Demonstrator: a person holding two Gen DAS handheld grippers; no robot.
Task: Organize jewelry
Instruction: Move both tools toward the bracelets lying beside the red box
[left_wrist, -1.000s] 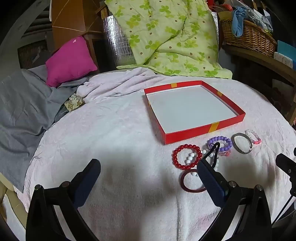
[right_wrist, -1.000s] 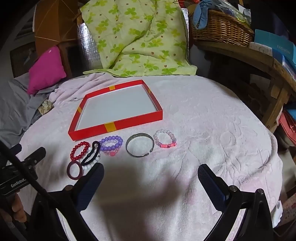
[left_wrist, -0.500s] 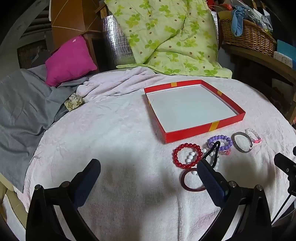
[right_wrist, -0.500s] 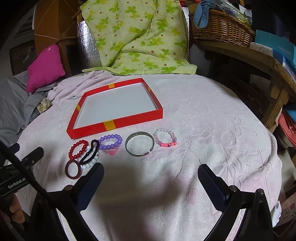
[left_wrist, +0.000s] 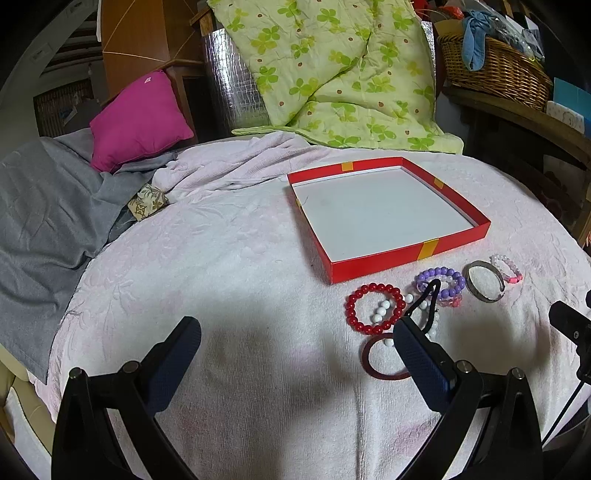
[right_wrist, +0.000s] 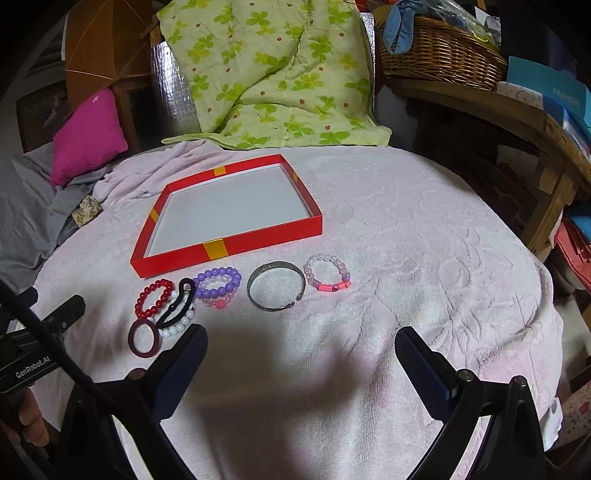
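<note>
1. A round desk (right_wrist: 424, 258) covered by a pale pink towel carries everything.
2. A shallow red tray (right_wrist: 236, 246) lies on it, white inside.
3. In front of the tray lie a red bead bracelet (right_wrist: 153, 297), purple bead bracelet (right_wrist: 218, 284), metal bangle (right_wrist: 277, 291) and pink bead bracelet (right_wrist: 327, 273).
4. A dark red ring (right_wrist: 144, 338) lies nearest the viewer.
</note>
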